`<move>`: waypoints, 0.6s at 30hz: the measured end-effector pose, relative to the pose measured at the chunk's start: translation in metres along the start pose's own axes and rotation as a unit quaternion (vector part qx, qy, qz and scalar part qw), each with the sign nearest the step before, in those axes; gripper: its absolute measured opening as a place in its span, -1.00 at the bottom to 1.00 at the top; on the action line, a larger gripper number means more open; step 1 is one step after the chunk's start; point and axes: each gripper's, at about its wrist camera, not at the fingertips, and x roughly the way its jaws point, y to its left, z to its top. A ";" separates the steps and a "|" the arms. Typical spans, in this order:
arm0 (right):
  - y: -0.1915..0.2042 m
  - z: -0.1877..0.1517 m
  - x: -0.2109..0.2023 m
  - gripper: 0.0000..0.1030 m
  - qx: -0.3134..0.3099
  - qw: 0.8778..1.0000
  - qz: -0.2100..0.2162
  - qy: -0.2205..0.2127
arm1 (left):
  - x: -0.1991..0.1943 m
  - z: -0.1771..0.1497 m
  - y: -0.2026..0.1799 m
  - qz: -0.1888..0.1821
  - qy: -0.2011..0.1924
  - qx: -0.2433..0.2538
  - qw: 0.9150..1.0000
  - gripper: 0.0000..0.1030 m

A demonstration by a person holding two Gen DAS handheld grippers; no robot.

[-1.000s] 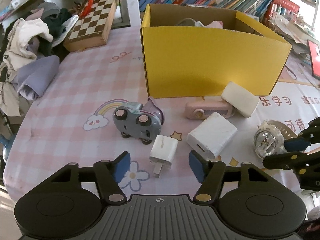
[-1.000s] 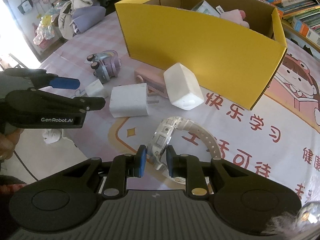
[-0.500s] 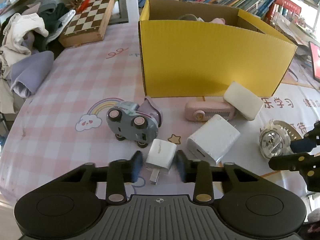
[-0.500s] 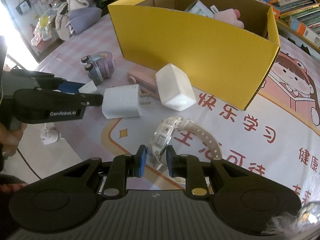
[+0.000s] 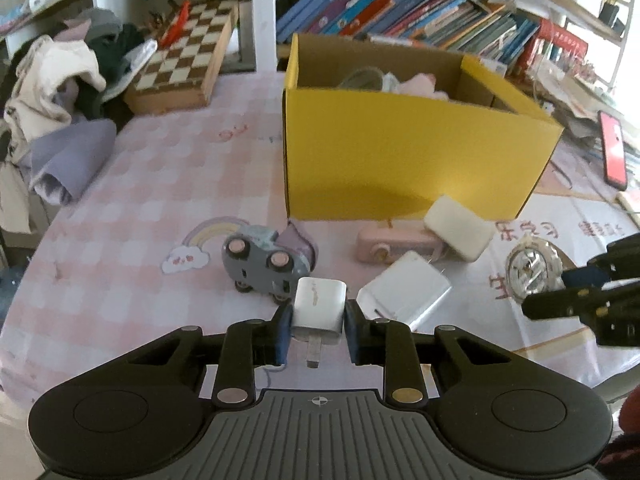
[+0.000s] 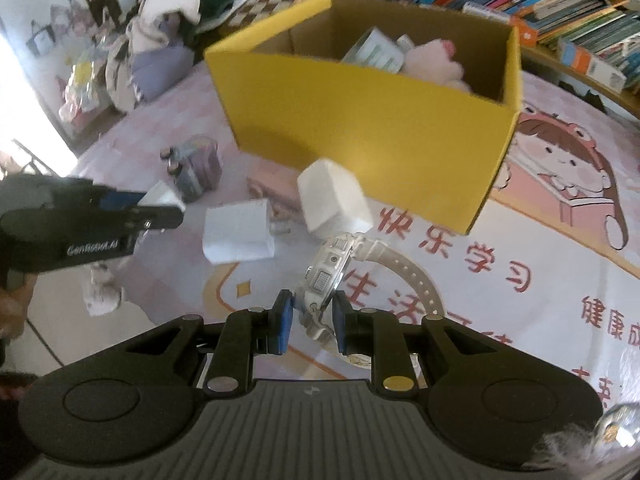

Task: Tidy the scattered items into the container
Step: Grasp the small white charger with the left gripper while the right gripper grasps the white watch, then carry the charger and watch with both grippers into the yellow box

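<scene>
pink tablecloth [image 5: 132, 208] blurs; left hand-held gripper [image 5: 316, 330] half-hides small charger [image 5: 320, 306].

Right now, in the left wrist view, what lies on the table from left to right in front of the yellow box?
Toy car → small charger shut in the left hand-held gripper → large white charger → white block → watch in the right hand-held gripper.

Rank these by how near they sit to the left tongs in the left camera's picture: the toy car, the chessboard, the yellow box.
1. The toy car, nearest, just beyond the left tongs and slightly left, on the table.
2. The yellow box, farther back, ahead and to the right.
3. The chessboard, farthest, at the back left by the clothes.
</scene>
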 end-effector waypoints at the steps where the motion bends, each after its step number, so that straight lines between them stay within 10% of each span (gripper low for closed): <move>1: -0.001 0.001 -0.004 -0.61 0.004 1.000 0.000 -0.007 | -0.004 0.001 0.000 -0.001 -0.005 0.001 1.000 -0.50; 18: -0.012 0.044 -0.092 -0.61 -0.002 0.988 0.009 -0.156 | -0.061 0.064 -0.017 -0.027 -0.137 0.041 0.989 -0.50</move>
